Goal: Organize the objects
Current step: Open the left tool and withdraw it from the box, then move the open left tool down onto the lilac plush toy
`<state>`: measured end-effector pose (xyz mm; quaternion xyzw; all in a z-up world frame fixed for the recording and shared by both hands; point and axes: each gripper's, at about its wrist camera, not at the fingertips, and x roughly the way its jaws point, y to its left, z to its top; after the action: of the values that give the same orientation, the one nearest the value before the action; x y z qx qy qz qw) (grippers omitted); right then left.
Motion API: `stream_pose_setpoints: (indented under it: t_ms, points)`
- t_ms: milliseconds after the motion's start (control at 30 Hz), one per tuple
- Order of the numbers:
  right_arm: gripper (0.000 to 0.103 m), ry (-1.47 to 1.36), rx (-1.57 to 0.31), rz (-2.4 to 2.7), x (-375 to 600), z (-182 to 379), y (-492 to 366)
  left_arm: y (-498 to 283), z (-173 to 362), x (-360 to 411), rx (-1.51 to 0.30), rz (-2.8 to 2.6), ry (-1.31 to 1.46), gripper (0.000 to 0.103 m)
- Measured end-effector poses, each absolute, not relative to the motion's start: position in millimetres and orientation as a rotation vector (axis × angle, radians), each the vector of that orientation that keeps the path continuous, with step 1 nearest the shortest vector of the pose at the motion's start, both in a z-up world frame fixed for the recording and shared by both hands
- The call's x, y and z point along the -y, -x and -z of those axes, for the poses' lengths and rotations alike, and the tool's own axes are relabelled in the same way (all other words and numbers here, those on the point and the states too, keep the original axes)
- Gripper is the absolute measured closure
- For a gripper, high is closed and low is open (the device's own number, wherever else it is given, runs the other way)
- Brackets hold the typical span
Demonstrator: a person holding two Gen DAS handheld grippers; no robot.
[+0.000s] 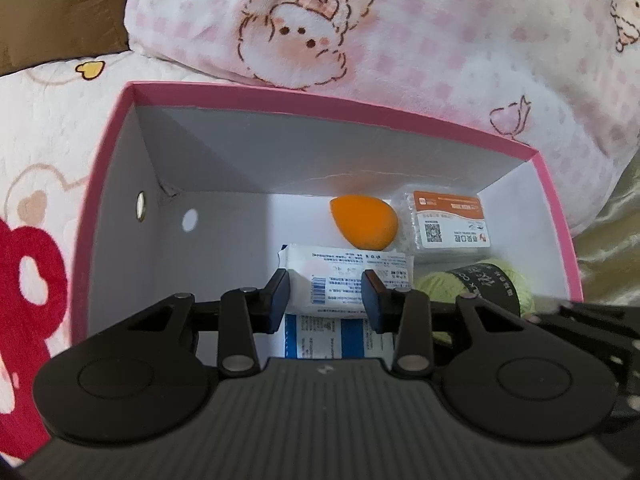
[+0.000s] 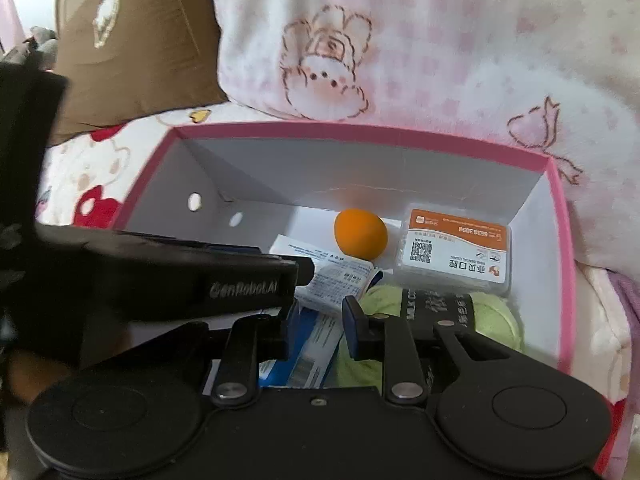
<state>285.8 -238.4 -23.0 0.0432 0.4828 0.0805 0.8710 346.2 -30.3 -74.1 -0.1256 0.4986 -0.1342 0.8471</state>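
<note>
Glossy pink-rimmed cardboard box (image 1: 554, 208), egg-shaped orange sponge (image 1: 362, 222)

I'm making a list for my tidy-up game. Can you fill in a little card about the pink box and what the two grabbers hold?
box: pink box, white inside, on a bunny blanket
inside: orange sponge, clear case, green yarn, blue-and-white box
left gripper: fingers closed on a white packet, over the box
right gripper: fingers apart, nothing between them
</note>
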Motion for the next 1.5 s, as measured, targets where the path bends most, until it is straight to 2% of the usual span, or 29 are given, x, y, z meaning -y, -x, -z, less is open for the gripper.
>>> stream_pose_setpoints:
  t_ms: [333,600,767,867,933,1000,1300,1500]
  points:
    - [0.072,-0.083,-0.93,-0.243,249.0,-13.5,-228.2,-306.0,21.4,27.4,-0.991,0.337,0.117,0.065]
    - [0.062,-0.02,-0.91,-0.223,242.4,-36.9,-203.7,-261.4,-31.0,26.2,-0.977,0.381,0.067,0.055]
    - [0.049,0.022,-0.899,-0.215,232.6,-48.9,-185.4,-232.5,-57.5,15.6,-0.972,0.411,0.094,0.049]
    - [0.04,0.035,-0.884,-0.218,226.8,-60.3,-171.0,-215.6,-69.1,7.7,-0.978,0.435,0.106,0.042]
    - [0.022,0.051,-0.866,-0.216,221.5,-68.1,-160.8,-204.1,-75.9,3.0,-0.975,0.441,0.094,0.035]
    - [0.014,0.072,-0.856,-0.221,215.7,-73.9,-153.2,-193.9,-80.8,-0.9,-0.976,0.437,0.077,0.03]
    - [0.013,0.109,-0.873,-0.241,202.9,-82.8,-123.6,-152.0,-86.7,-15.7,-0.989,0.461,0.006,0.012]
    - [0.013,0.112,-0.841,-0.258,201.9,-80.5,-93.7,-132.9,-77.1,-33.6,-1.02,0.451,0.065,0.012]
